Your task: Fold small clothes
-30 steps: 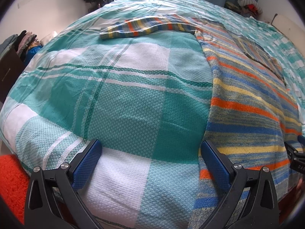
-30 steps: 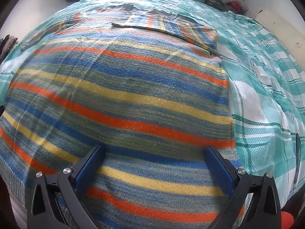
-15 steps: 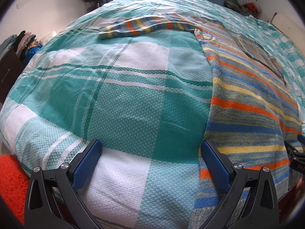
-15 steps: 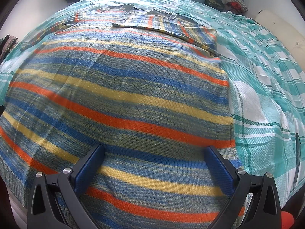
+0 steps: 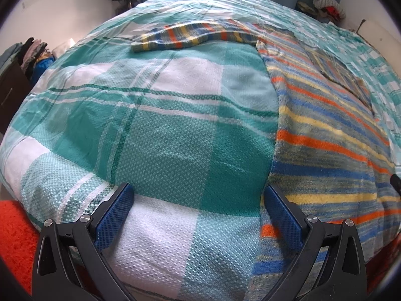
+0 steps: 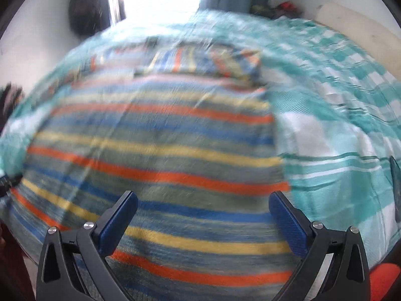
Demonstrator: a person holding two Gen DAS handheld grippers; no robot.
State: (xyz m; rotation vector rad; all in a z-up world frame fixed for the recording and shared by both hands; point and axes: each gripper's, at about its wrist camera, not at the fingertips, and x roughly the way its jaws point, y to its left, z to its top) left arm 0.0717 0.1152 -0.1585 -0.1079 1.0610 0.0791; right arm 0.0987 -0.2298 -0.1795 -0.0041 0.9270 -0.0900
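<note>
A bed (image 5: 175, 135) covered with a teal and white checked bedspread (image 5: 140, 228) carried everything. A striped sweater (image 5: 325, 150) in orange, yellow, blue and grey-green lay flat on its right part, one sleeve (image 5: 185, 36) stretched sideways across the bedspread toward the left. The other sleeve (image 6: 205, 62) lay folded over the sweater's upper body, though that view was blurred.

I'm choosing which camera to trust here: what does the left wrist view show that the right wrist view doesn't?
Only the left wrist view shows the spread-out sleeve sharply, plus the orange rug.

Only the right wrist view, which is blurred, shows the folded-in sleeve head-on and the sweater's right edge.

Both show the striped sweater flat on the teal plaid bedspread, with the left gripper and right gripper jaws open.
</note>
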